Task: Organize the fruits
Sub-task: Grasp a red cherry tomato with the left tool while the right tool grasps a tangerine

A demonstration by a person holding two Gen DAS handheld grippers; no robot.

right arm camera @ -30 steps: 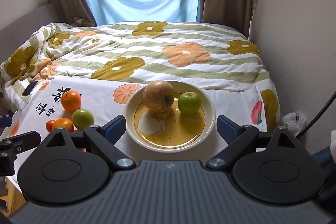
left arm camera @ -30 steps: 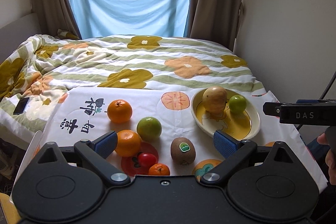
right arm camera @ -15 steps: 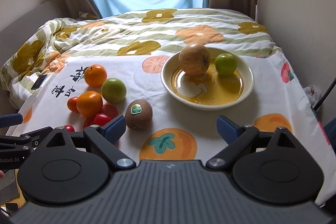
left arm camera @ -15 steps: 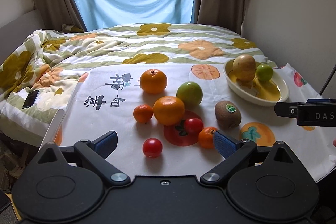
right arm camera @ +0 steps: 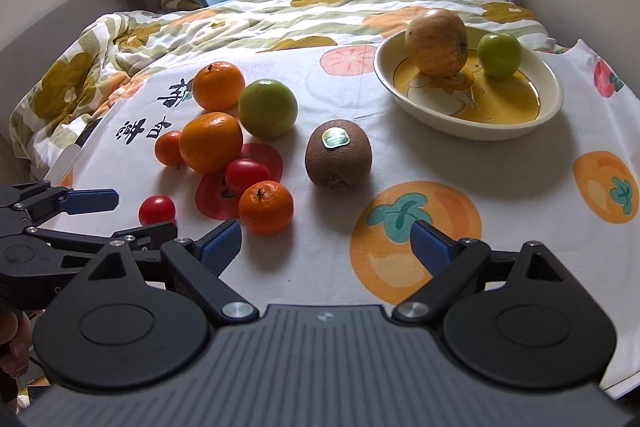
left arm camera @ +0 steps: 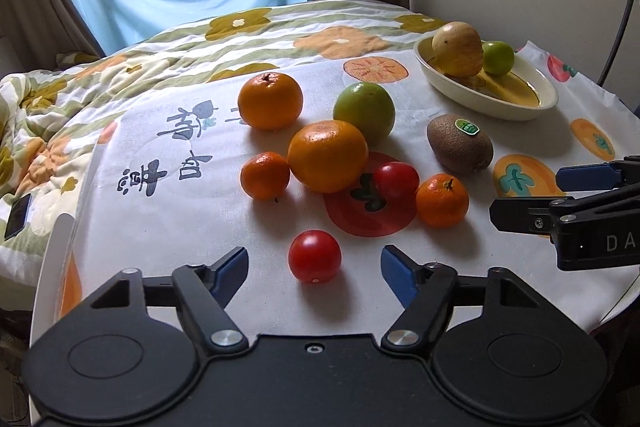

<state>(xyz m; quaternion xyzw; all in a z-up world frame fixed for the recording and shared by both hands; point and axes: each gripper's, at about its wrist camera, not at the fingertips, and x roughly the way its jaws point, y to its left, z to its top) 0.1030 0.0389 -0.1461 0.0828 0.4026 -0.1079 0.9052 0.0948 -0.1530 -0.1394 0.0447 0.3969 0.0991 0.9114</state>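
Your left tongs (left arm camera: 314,265) have just been closing, yet stand apart around the small red cherry tomato (left arm camera: 315,256) without touching it. Close them gently, then carry it to the cream oval dish (left arm camera: 532,107), far right. Your right tongs (right arm camera: 325,241) gape empty before the brown kiwi (right arm camera: 338,160). The persimmon-print cloth (left arm camera: 160,219) covers the worktop; beyond lies the floral bed quilt (left arm camera: 280,23).
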